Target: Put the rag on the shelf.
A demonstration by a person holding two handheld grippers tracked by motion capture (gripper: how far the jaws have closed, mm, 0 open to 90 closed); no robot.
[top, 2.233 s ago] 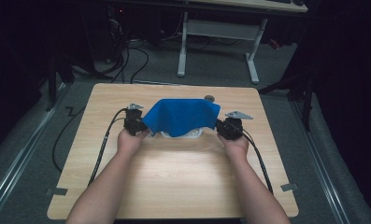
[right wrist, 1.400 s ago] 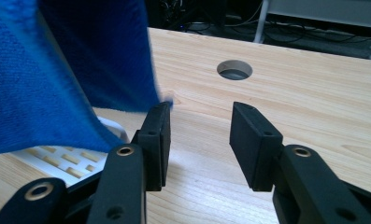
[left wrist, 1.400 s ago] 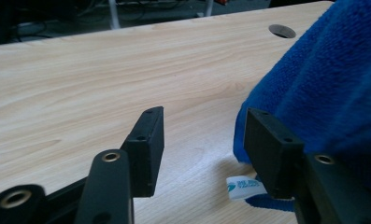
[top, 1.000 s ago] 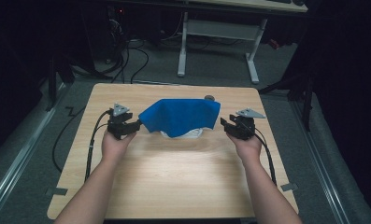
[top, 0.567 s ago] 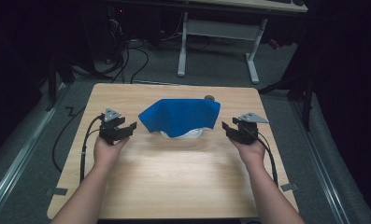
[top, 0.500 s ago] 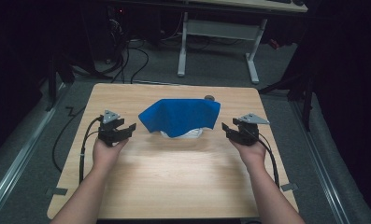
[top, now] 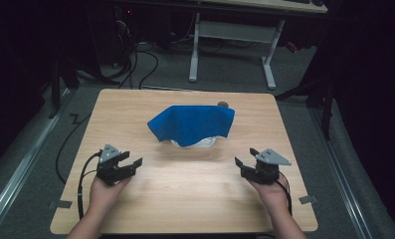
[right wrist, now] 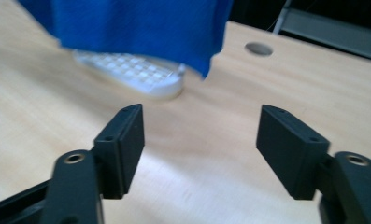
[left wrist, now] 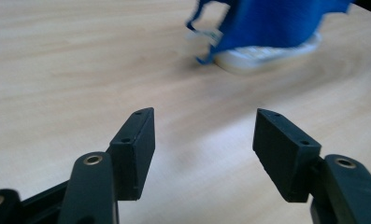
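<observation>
Cloth: a blue cloth [top: 192,123] is draped over a white latticed basket [top: 195,143] at the middle of the bench [top: 195,199], toward the far side.
Cloth's long axis: runs left to right across the bench in the high view; its lowest tip hangs toward the person.
Basket: only its near rim shows under the cloth; its base rests on the bench.
Left tongs [top: 135,163]: near the left front of the bench, well apart from the cloth, pointing toward it; jaws apart, just widened, nothing between them.
Right tongs [top: 246,157]: near the right front, likewise pointing at the cloth; jaws apart, just widened, nothing held.
</observation>
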